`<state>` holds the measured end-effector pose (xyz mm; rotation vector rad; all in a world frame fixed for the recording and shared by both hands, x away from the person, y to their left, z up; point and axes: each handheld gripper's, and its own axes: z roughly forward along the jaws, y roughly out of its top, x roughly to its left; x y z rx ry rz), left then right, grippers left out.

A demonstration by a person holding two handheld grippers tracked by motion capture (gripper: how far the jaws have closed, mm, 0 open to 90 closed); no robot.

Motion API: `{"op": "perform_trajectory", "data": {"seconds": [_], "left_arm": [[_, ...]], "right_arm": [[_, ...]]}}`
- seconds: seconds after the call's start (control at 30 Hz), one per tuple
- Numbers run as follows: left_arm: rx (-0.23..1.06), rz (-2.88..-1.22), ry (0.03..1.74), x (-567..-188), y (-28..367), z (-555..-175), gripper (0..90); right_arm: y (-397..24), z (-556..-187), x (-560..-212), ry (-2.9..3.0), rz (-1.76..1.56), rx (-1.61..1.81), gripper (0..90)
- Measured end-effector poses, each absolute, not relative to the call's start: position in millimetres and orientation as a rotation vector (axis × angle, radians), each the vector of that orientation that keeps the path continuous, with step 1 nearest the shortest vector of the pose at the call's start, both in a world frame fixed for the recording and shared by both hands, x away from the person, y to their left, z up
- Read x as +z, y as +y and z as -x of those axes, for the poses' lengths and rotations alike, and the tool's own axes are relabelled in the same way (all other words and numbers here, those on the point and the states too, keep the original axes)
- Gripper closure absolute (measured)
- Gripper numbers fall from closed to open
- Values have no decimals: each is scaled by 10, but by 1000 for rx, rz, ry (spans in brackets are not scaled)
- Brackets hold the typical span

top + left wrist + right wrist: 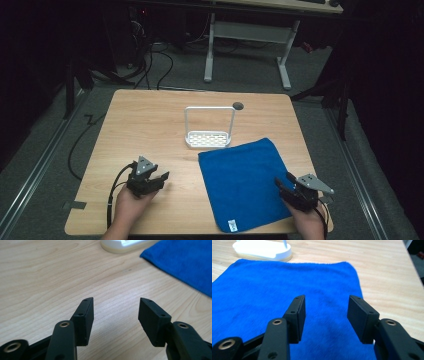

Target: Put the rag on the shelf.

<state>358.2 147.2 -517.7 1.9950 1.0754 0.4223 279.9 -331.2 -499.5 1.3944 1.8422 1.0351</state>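
Note:
A blue towel [242,182] lies flat on the right half of the wooden table [150,125], with a white label at its near edge. A white rack [209,127] with a tall loop handle stands beyond it at mid-table. My left gripper [162,180] rests at the near left over bare wood, open and empty; its jaws frame bare wood [116,312], with the towel [185,262] to the right. My right gripper [282,182] sits over the towel's near right corner, open, and the blue towel [287,282] shows between its jaws with nothing held.
A small dark round hole [238,105] marks the table's far edge by the rack. The rack's base [262,250] shows past the towel in the right gripper view. A white-legged desk [250,45] stands behind the table. Cables lie on the grey floor at the left.

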Motion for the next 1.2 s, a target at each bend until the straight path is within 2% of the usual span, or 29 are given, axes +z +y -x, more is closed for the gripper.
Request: {"op": "perform_trajectory", "data": {"seconds": [0.1, 0.77, 0.93, 0.97, 1.2], "left_arm": [[453, -2025, 1066, -5189, 1413, -3588, 466], [427, -2100, 959, -5193, 952, -3436, 462], [405, -2116, 912, -5177, 804, -3385, 465], [371, -2109, 889, -5162, 714, -3361, 467], [268, -2132, 765, -5118, 313, -3271, 456]], "right_arm": [[-3333, -2820, -5006, 1840, -1391, 1037, 490], [-3458, -2838, -5037, 1842, -1422, 1029, 485], [-3466, -2829, -5037, 1855, -1422, 1023, 534], [-3479, -2822, -5040, 1865, -1423, 1012, 574], [-3558, -2786, -5093, 1876, -1455, 946, 654]]}}
